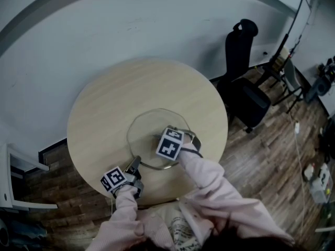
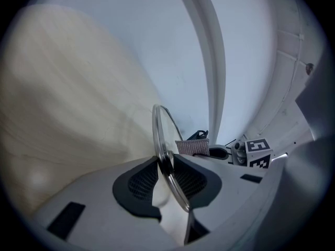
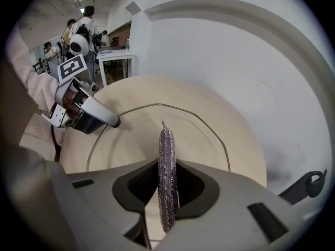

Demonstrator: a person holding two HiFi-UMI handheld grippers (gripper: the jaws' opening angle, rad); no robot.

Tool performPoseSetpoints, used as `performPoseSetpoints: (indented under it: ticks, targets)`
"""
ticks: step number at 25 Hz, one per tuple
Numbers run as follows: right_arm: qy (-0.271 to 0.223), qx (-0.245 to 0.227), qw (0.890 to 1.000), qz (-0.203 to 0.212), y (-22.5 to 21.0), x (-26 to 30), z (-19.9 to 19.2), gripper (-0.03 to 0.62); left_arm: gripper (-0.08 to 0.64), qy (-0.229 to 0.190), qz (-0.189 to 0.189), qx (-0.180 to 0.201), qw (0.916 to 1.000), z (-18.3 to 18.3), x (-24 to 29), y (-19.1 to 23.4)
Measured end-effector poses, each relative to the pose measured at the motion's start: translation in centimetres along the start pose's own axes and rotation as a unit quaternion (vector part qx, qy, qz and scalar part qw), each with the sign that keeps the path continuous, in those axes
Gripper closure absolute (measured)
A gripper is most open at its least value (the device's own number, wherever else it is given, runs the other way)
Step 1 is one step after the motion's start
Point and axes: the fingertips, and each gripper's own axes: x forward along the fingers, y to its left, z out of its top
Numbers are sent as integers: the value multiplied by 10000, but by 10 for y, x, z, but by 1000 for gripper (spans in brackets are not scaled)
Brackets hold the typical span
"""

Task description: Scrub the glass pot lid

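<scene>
Glass pot lid (image 1: 149,129) sits above the round, pale wooden table (image 1: 104,98), on the half nearest the person. It is a clear disc with a thin metal band round its edge. The table's grain shows straight through the glass, so in the head view and the right gripper view (image 3: 141,135) little more than the rim can be seen. In the left gripper view the lid (image 2: 157,132) appears edge-on as a slim bright hoop. Whether its far side rests on the table cannot be told.

The left gripper (image 1: 134,164) has the lid by its near-left rim. Its jaws are drawn in until only the metal band parts them, and the dark ribbed pads (image 2: 144,182) press on either side of it. The right gripper view shows the same gripper (image 3: 112,122) meeting the rim at the lid's left edge.

The right gripper (image 1: 175,138) is over the lid's near-right part. Its jaws are nearly together on a scrub pad (image 3: 166,177), a thin, silvery, glittering piece held on edge and standing up past the jaw tips above the glass. In the left gripper view the pad (image 2: 192,147) shows as a small speckled rectangle beside the lid's far edge.

Pale pink sleeves (image 1: 207,179) lead to both grippers. A black office chair (image 1: 243,82) stands past the table on a wooden floor.
</scene>
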Motion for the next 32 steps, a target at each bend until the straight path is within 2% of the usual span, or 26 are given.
performPoseSetpoints:
  ticks: [32]
  targets:
    - [-79, -214, 9995, 197, 41, -8, 9, 511, 459, -3, -34, 41, 10000, -2, -1, -1]
